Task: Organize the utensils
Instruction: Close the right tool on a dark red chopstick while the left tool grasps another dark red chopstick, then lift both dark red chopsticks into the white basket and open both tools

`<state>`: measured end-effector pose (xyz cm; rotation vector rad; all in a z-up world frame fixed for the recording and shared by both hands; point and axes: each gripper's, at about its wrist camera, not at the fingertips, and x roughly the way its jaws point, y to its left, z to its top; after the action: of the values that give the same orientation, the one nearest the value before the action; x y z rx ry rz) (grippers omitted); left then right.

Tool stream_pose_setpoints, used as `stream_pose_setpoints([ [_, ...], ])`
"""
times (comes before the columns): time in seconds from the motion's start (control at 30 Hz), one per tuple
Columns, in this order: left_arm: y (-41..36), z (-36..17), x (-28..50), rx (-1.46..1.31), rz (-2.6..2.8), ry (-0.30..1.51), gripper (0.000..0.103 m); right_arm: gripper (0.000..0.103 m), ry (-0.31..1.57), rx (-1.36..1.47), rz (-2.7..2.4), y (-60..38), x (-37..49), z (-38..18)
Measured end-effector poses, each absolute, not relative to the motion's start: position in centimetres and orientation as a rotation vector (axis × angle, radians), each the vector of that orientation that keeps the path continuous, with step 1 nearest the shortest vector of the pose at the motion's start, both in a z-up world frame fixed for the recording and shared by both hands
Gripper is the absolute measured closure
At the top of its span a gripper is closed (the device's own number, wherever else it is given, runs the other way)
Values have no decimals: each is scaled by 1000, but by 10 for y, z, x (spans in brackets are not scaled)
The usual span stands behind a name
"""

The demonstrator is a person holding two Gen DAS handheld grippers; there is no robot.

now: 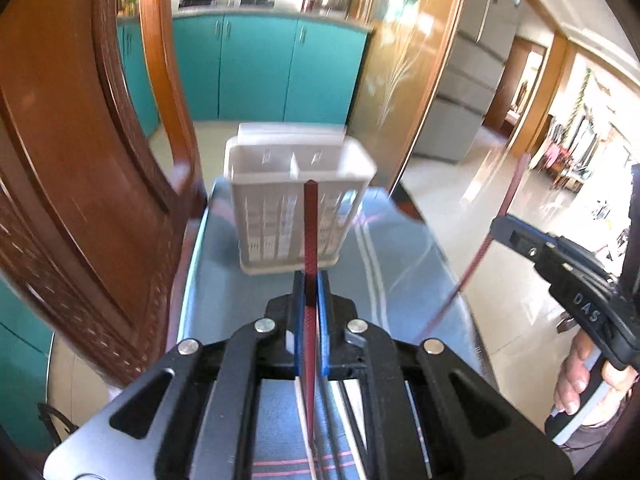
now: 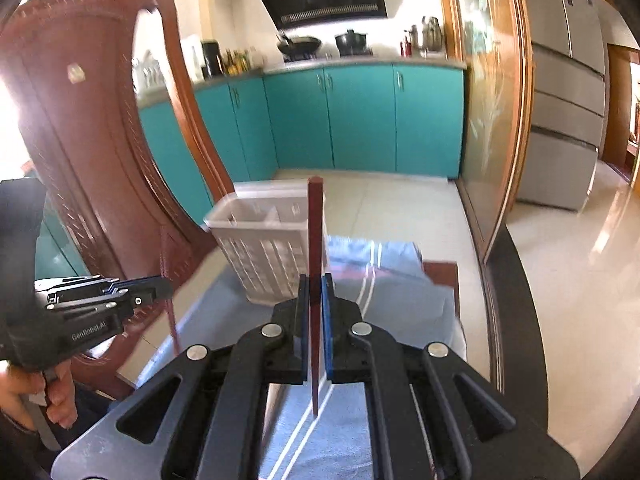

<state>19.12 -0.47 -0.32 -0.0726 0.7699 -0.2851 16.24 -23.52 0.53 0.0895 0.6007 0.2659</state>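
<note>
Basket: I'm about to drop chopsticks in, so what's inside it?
The basket shows two front compartments, both looking empty near the top. Their bottoms are hidden by the walls, and so is the rear section.

Left gripper (image 1: 311,280): black linkage arms on a grey base plate, round silver pivot screws, blue finger pads (image 1: 324,320); right gripper (image 2: 315,284) built alike; its side, seen beside the left gripper, bears pale lettering.

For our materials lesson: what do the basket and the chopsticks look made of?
Basket: likely plastic, matte off-white, with moulded slots and a divider. Chopsticks: dark red; the left gripper's looks finely textured, so lacquered wood or plastic; cannot tell which.
</note>
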Motion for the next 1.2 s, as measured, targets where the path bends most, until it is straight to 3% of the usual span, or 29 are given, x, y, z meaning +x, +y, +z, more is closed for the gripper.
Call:
stream_pose_setpoints([
  [0.4, 28, 120, 194, -154, -305, 478, 96, 96, 319, 138, 295, -249, 167, 105],
  [0.57, 30, 140, 217, -166, -180, 322, 96, 97, 222, 159, 280, -241, 185, 131],
  [0.93, 15, 52, 286, -82, -81, 433, 96, 97, 362, 102, 273, -192, 239, 51],
  [1.2, 17, 14, 289, -83, -88, 505, 96, 97, 425, 65, 268, -178, 248, 31],
])
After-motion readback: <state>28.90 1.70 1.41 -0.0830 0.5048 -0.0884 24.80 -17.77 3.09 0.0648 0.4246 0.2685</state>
